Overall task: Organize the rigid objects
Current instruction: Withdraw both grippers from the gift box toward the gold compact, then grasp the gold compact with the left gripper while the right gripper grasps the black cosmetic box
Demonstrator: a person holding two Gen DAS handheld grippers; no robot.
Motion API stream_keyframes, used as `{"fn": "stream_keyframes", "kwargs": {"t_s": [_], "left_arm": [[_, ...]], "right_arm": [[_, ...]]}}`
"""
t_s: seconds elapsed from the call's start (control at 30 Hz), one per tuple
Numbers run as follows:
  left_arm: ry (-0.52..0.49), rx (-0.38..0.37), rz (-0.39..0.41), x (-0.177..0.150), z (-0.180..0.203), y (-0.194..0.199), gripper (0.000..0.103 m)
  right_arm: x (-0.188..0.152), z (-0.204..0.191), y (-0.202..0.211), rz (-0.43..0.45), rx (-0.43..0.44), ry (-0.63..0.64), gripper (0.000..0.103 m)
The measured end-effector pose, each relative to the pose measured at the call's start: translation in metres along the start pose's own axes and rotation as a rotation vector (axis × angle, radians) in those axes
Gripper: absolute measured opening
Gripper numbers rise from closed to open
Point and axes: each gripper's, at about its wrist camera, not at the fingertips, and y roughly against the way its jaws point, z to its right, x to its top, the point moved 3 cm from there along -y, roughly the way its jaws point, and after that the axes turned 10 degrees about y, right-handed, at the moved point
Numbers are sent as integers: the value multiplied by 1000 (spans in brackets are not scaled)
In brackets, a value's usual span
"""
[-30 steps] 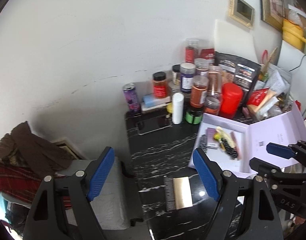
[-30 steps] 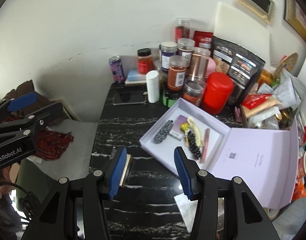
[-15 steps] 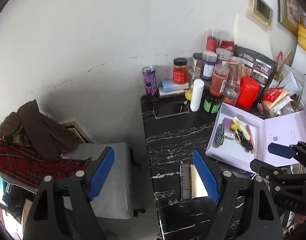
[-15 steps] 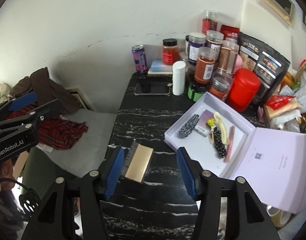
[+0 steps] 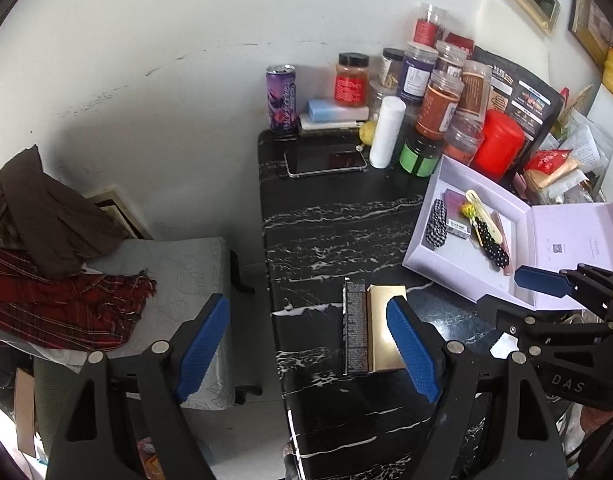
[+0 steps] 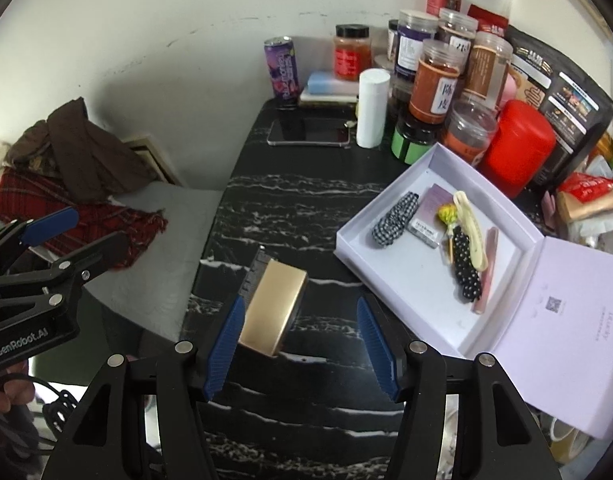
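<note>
Now lining up on the flat gold rectangular box.
My right fingers straddle it, spread, not touching; my left fingers spread too, empty, above the black marble worktop.

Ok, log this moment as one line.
right gripper: open, over gold box | left gripper: open, empty | lavender box: lid open

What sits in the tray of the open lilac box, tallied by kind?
Long clip-like pieces: 4 (checked piece, black dotted piece, cream piece, pink piece)
Small purple packet: 1
Small yellow item, too small to identify: 1
Total: 6
</note>
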Motion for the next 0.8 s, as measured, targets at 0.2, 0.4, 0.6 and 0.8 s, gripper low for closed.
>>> {"fn": "stream_keyframes", "kwargs": {"t_s": [0.2,0.4,0.6,0.8], "left_arm": [[-10,-53,-85,-16,17,-33,81],[3,-119,-132,-25,34,-63,81],[-24,-142,-221,-36,51,-100,81],[-20,-131,-286,-48,63,-129,72]], "right_arm": [[-12,11,-23,-52,-8,-4,59],[-30,24,-38,-110,-24,-22,59],[-48,41,-44,-154,-55,-65,59],[-56,55,-48,-170,-71,-106,59]]}}
